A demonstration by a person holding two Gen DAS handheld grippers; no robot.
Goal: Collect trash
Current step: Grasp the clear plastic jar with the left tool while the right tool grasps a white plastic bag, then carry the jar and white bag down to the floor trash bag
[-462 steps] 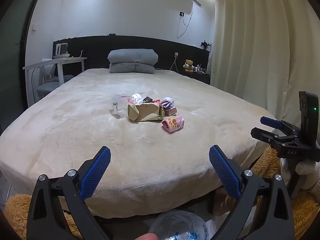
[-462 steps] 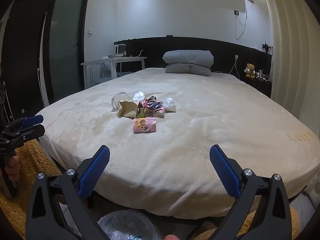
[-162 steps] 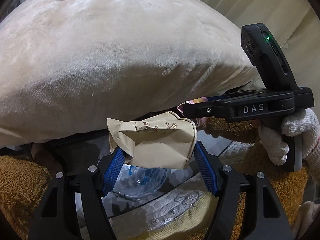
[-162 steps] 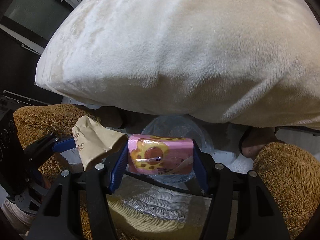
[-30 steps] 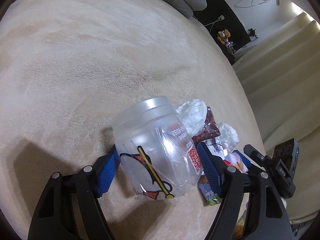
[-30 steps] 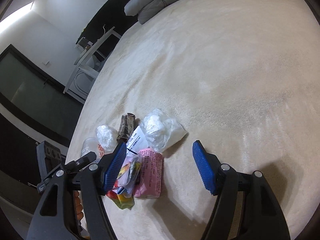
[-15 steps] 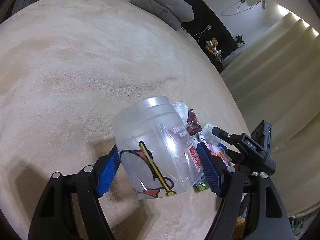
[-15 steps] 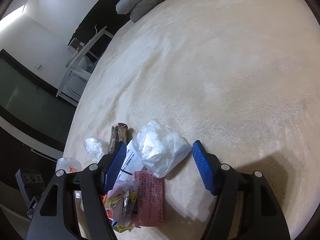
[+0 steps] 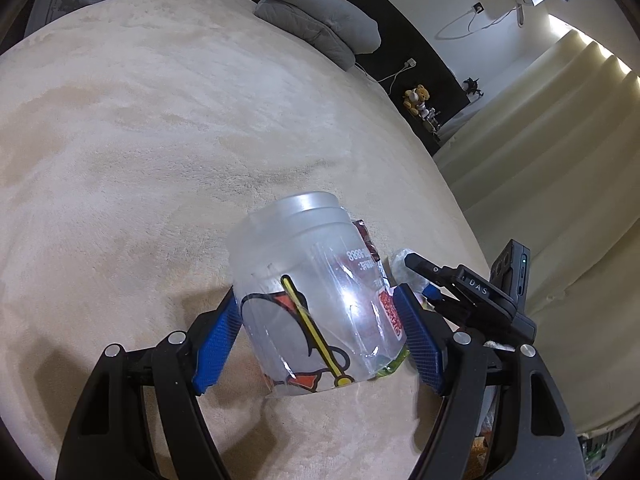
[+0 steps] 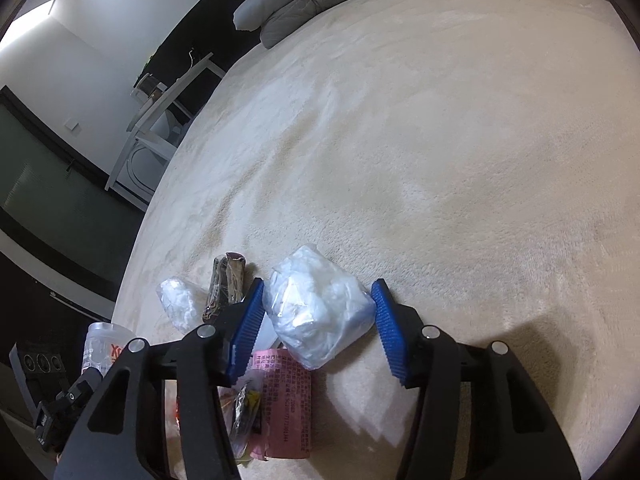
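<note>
My left gripper (image 9: pixel 320 336) is shut on a clear plastic cup (image 9: pixel 308 288) with a printed cartoon and holds it just above the beige bed (image 9: pixel 160 140). My right gripper (image 10: pixel 318 334) has its blue pads on both sides of a crumpled clear plastic bag (image 10: pixel 316 308) lying on the bed. Around it lie a pink wrapper (image 10: pixel 286 408), a brown wrapper (image 10: pixel 226 284), a smaller white plastic wad (image 10: pixel 178 304) and colourful wrappers (image 10: pixel 244 412). The cup also shows at the left of the right wrist view (image 10: pixel 102 348). The right gripper's body shows in the left wrist view (image 9: pixel 476 296).
Grey pillows (image 9: pixel 320 36) lie at the head of the bed against a dark headboard. A white desk (image 10: pixel 168 108) stands beside the bed. Curtains (image 9: pixel 560 160) hang on the far side. A teddy bear (image 9: pixel 418 98) sits on the nightstand.
My left gripper has lifted the cup a little off the bed. My right gripper has moved forward over the plastic bag and closed its pads in around it.
</note>
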